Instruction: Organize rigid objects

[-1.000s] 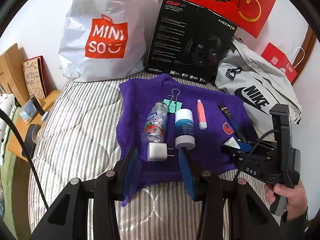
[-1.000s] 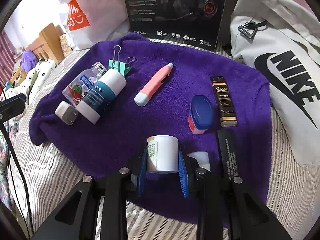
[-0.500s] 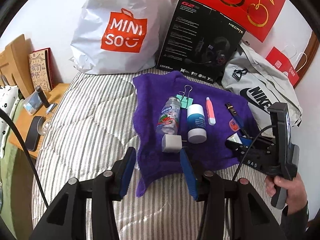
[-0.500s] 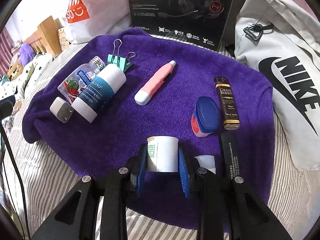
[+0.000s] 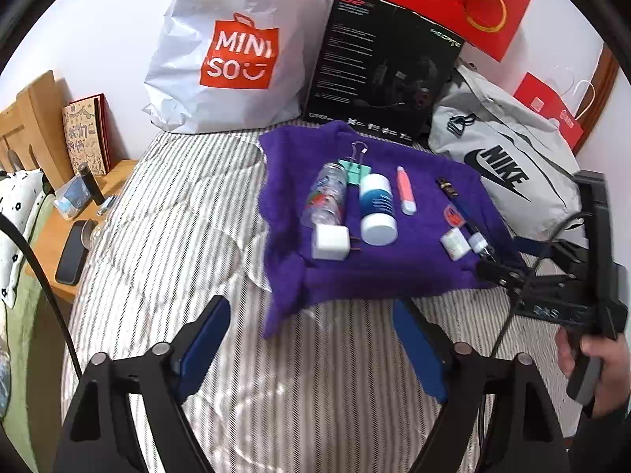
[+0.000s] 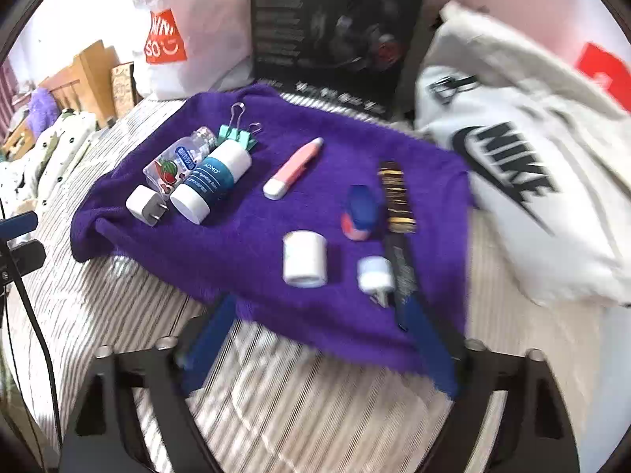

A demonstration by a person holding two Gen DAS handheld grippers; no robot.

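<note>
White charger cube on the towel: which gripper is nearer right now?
Left. The left gripper, open, sits just in front of the charger; the right gripper, open, is across the towel, by the white jar.

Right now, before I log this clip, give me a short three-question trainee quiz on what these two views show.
1. True or false: the right gripper is clamped on the small white jar.
2. Which item lies between the white-capped blue bottle and the blue-lidded tin? A) binder clip B) pink pen C) charger plug
3. Fill in: every sorted item rests on a ____ towel.

Key:
1. False; its jaws are spread and the jar lies free on the towel.
2. B, the pink pen.
3. Purple.
</note>
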